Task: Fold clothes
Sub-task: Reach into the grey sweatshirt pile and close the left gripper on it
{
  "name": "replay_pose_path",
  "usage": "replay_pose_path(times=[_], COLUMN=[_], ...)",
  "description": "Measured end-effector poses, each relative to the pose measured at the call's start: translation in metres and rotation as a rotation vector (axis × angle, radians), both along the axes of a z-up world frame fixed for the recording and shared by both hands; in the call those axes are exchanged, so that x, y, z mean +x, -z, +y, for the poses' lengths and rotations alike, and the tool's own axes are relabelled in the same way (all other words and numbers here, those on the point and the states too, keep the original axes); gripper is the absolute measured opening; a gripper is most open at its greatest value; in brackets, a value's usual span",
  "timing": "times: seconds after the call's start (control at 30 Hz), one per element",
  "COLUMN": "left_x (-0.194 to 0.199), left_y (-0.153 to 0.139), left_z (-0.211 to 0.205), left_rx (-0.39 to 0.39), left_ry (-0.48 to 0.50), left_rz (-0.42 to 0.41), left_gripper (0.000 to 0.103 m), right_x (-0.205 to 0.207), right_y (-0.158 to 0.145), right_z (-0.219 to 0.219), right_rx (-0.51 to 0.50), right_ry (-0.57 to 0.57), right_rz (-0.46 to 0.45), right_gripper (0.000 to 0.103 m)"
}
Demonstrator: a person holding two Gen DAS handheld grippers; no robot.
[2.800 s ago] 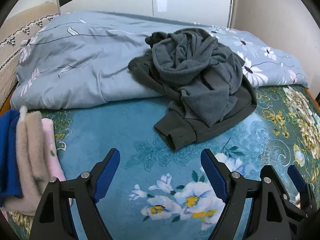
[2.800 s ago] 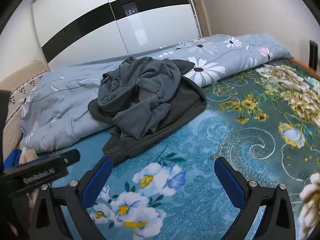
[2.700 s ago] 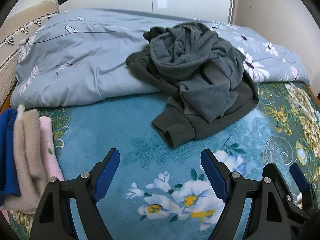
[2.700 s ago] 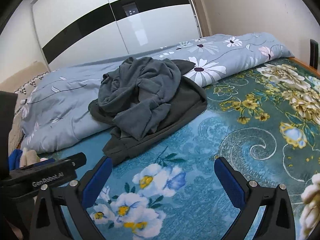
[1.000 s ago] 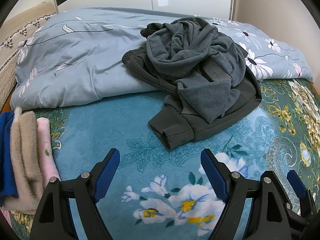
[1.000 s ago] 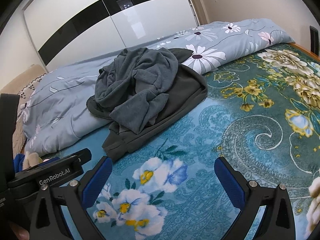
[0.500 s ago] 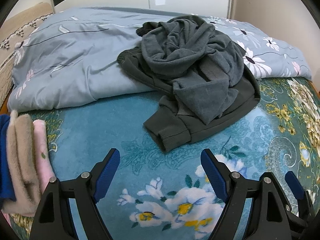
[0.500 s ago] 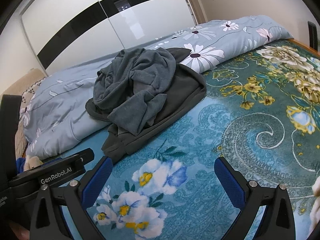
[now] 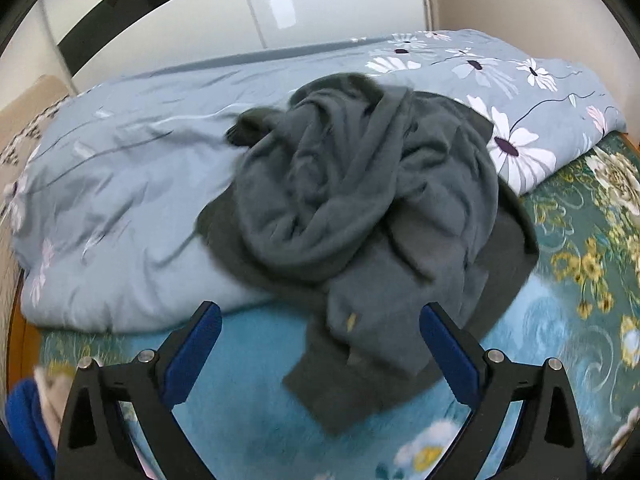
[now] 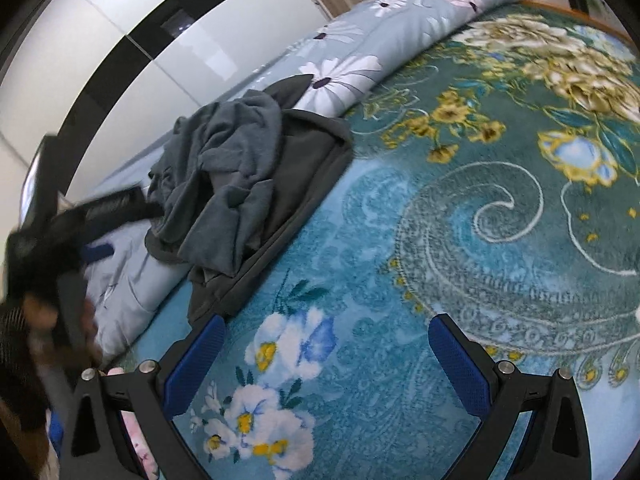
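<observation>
No text, label, brand, number or sign could be read in either view. The body of the left gripper [image 10: 96, 216], at the left of the right wrist view, was smeared by motion blur, and no lettering could be made out on it. The only markings were woven flower and scroll patterns on the teal blanket [image 10: 460, 240] and printed daisies on the pale blue duvet [image 9: 132, 200] at the far side.
</observation>
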State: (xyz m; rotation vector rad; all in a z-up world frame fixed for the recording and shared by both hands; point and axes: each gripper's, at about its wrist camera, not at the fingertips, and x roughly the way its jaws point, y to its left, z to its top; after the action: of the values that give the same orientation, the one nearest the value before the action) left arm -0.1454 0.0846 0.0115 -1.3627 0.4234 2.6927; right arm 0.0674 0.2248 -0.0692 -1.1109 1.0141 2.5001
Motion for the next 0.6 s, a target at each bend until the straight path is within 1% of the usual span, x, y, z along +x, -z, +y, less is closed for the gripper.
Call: replay_pose_path(times=[0.07,0.17,0.23,0.33,0.37,0.4,0.43,0.47,0.5,0.53,0.57,0.6], left_x=[-0.016,-0.035,-0.05,-0.068,-0.072,-0.075,-0.078,-0.081,-0.085,-0.086,-0.085,-0.082], left_y=[0.002,0.011,0.018,0.025,0.027,0.031,0.035,0.039,0.043,0.049,0.051,0.05], left_z=[0.016,0.036,0.047,0.056,0.059,0.062,0.065,0.069,0.072,0.075,0.077,0.079], left_rx=[-0.005,0.025,0.048,0.103,0.114,0.108,0.099,0.091,0.082,0.054,0.045,0.037], left_ry=[0.022,0.049,0.039,-0.004,-0.013,-0.026,-0.039,-0.053,-0.067,-0.08,-0.076,-0.065], left_rz=[-0.007,-0.057,-0.1,-0.135,-0.142,-0.154,-0.167,-0.18,-0.193,-0.208,-0.205,-0.189], left_gripper=[0.099,0.099,0.099,0.098,0.095,0.091,0.081,0.068,0.059,0.041,0.033,0.027], right_x=[0.001,0.002,0.003,0.004,0.005,0.005,0.005,0.004,0.004,0.003,0.003,0.002], right_y=[0.001,0.003,0.004,0.007,0.008,0.01,0.012,0.014,0.017,0.02,0.022,0.024], right_z=[0.002,0.004,0.006,0.009,0.011,0.012,0.013,0.014,0.015,0.015,0.015,0.015], right_rx=[-0.01,-0.017,-0.021,-0.026,-0.028,-0.032,-0.035,-0.037,-0.04,-0.042,-0.045,-0.048], right_ry=[0.006,0.011,0.016,0.027,0.032,0.036,0.038,0.039,0.04,0.04,0.038,0.036], right_rz=[-0.001,-0.006,-0.008,-0.01,-0.012,-0.016,-0.021,-0.028,-0.038,-0.048,-0.056,-0.064], right_gripper=[0.103,0.103,0.103,0.103,0.103,0.103,0.103,0.103,0.103,0.103,0.103,0.103])
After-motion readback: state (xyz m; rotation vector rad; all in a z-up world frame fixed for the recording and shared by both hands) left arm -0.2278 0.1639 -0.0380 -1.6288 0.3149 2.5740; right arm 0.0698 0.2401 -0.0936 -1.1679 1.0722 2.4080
